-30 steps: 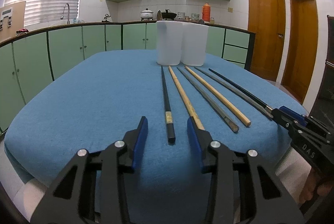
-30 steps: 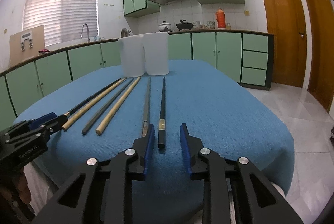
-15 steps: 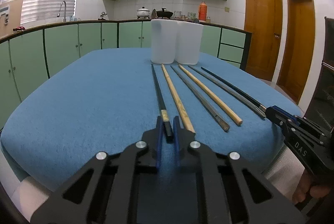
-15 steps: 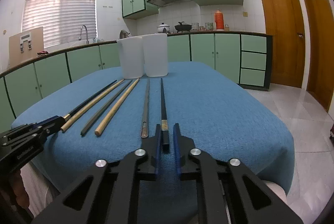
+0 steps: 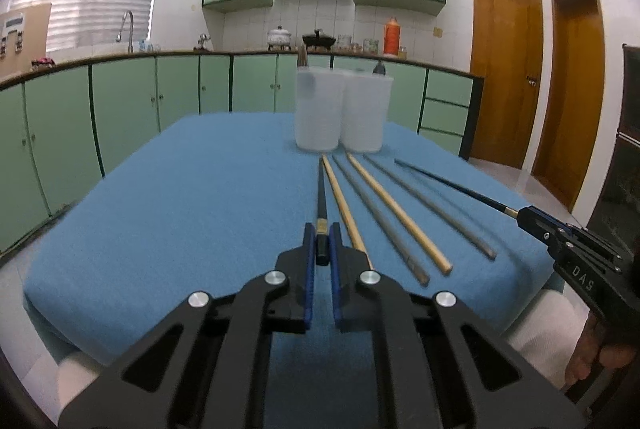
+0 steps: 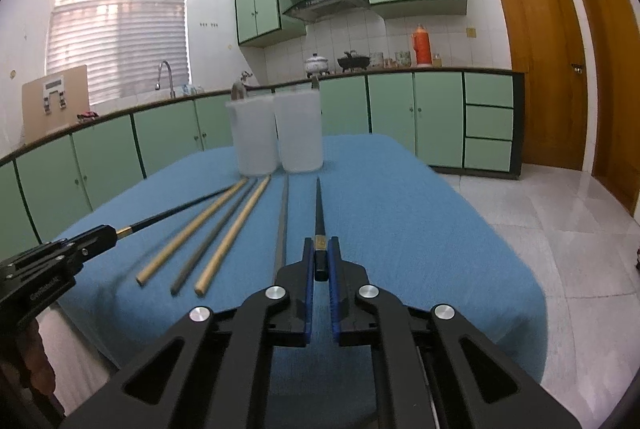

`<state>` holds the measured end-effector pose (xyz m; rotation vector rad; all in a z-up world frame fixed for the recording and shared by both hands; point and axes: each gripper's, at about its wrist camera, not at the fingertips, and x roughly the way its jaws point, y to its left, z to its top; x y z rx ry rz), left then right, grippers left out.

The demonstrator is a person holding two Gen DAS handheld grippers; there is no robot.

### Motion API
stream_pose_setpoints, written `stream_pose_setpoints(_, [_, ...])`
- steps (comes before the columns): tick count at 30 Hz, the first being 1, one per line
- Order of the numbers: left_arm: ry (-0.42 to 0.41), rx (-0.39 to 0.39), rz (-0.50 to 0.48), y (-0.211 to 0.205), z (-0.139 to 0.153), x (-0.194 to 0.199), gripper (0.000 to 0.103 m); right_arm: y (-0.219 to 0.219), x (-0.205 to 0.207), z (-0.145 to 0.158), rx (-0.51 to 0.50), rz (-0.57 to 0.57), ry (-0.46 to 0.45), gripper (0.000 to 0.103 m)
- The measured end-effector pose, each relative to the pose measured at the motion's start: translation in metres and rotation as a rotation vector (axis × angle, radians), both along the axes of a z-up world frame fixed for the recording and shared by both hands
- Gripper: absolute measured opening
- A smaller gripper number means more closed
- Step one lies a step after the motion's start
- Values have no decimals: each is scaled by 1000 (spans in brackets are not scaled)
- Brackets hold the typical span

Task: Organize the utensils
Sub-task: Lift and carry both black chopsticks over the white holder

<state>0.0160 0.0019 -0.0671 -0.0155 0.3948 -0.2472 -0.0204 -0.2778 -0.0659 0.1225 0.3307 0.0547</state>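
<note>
In the left wrist view my left gripper (image 5: 321,243) is shut on the thick end of a black chopstick (image 5: 321,189), which points at two white cups (image 5: 318,109). On the blue tablecloth (image 5: 180,209) to its right lie two wooden chopsticks (image 5: 396,213) and two grey metal ones (image 5: 376,221). At the far right my right gripper (image 5: 524,215) is shut on a second black chopstick (image 5: 440,185). The right wrist view shows that right gripper (image 6: 320,253) pinching its black chopstick (image 6: 319,205), lifted off the cloth. At the left, the left gripper (image 6: 108,231) holds its chopstick (image 6: 180,209).
The white cups (image 6: 298,133) stand side by side at the table's far end, each with something metal sticking out. Green kitchen cabinets (image 5: 120,117) ring the table. Tiled floor (image 6: 560,229) and wooden doors (image 5: 504,69) lie to the right.
Both grippers went from open around a black chopstick's end to shut on it. Both then rose a little, lifting the chopsticks' near ends off the cloth.
</note>
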Motion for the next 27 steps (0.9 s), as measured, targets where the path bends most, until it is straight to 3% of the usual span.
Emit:
stream_pose_setpoints(7, [-100, -25, -8, 4, 39, -5, 6, -10, 0, 37, 15, 25, -77, 7])
stream_pose_setpoints(16, [-158, -52, -20, 8, 85, 16, 6, -18, 18, 91, 28, 85, -143, 7])
stream_pose_setpoints(22, [-182, -33, -27, 2, 119, 44, 6, -20, 46, 126, 23, 112, -121, 7])
stream_pose_setpoints(27, [-151, -37, -47, -1, 140, 75, 6, -21, 78, 150, 24, 148, -63, 7])
